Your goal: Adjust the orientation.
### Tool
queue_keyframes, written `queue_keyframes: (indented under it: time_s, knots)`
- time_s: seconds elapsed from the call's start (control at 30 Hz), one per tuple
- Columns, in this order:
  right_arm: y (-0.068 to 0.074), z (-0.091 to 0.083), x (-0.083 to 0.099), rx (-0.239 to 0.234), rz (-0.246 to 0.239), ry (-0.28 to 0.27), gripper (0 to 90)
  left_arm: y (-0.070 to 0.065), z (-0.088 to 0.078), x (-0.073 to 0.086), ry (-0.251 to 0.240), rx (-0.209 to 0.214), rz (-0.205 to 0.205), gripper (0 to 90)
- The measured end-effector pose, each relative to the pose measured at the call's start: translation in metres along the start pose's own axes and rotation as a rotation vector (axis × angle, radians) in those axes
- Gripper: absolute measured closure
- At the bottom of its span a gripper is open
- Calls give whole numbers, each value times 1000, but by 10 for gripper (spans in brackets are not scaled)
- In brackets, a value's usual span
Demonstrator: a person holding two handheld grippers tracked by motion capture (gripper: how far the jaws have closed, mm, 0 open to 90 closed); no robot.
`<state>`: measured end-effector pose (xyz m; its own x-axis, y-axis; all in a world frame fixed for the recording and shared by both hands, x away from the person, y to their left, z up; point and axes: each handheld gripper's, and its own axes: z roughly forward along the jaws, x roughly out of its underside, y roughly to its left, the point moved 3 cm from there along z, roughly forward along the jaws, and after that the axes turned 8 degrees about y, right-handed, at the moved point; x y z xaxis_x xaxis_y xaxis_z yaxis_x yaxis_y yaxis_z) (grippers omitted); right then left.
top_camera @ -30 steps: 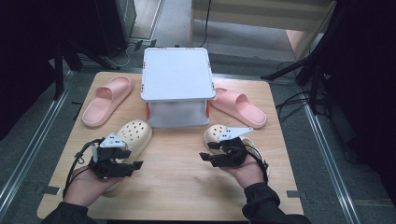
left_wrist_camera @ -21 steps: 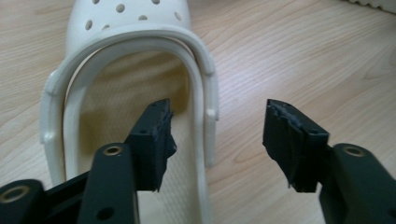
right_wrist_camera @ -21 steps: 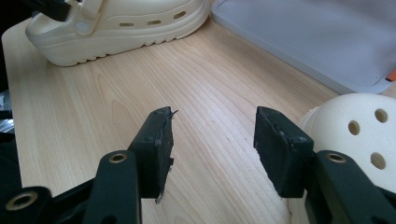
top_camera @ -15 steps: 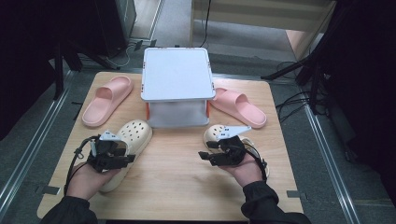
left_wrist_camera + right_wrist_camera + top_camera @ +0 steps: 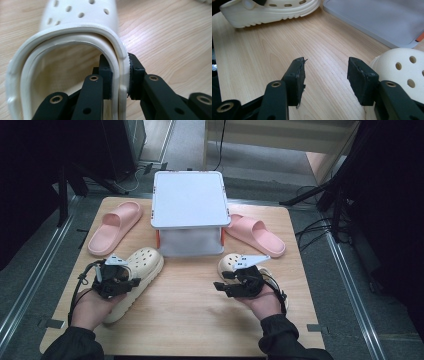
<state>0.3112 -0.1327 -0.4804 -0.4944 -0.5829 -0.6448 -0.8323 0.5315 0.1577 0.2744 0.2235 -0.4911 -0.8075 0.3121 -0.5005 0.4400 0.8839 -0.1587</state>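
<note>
A cream clog (image 5: 135, 272) lies at the front left of the wooden table (image 5: 190, 320). My left gripper (image 5: 130, 282) is shut on the side wall of its opening. In the left gripper view the jaws of the left gripper (image 5: 120, 77) pinch the clog's rim (image 5: 75, 35), one inside and one outside. A second cream clog (image 5: 234, 262) lies at the front right, partly under the person's right hand. My right gripper (image 5: 222, 280) stands open beside it over bare wood. In the right gripper view the right gripper (image 5: 325, 72) holds nothing, with the clog (image 5: 402, 67) just to the right of the jaws.
A grey-lidded storage box (image 5: 189, 200) stands at the middle back, its lid edge (image 5: 382, 20) close ahead in the right gripper view. One pink slide (image 5: 112, 225) lies left of the box, another (image 5: 256, 235) right of it. Bare wood spreads between the two hands.
My left gripper has shifted a little back and left and now grips the clog's rim. The right gripper has barely moved and stays open.
</note>
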Motion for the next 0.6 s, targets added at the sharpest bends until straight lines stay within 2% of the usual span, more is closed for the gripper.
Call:
queue_keyframes:
  time_s: [0.07, 0.2, 0.37, 0.53, 0.6]
  knots:
    - [0, 0, 0, 0, 0, 0, 494, -2, -3, -1, -14, 7, 5, 770]
    - [1, 1, 0, -1, -4, -1, 497, -22, -8, -7, -37, 24, 57, 771]
    - [5, 0, 2, 3, -6, 3, 500, -44, 1, -17, -24, 64, 106, 770]
    - [6, -4, 6, 4, 6, -8, 500, -67, 15, -25, 18, 98, 168, 769]
    - [7, -4, 7, 2, 18, -8, 500, -71, 18, -26, 23, 106, 171, 768]
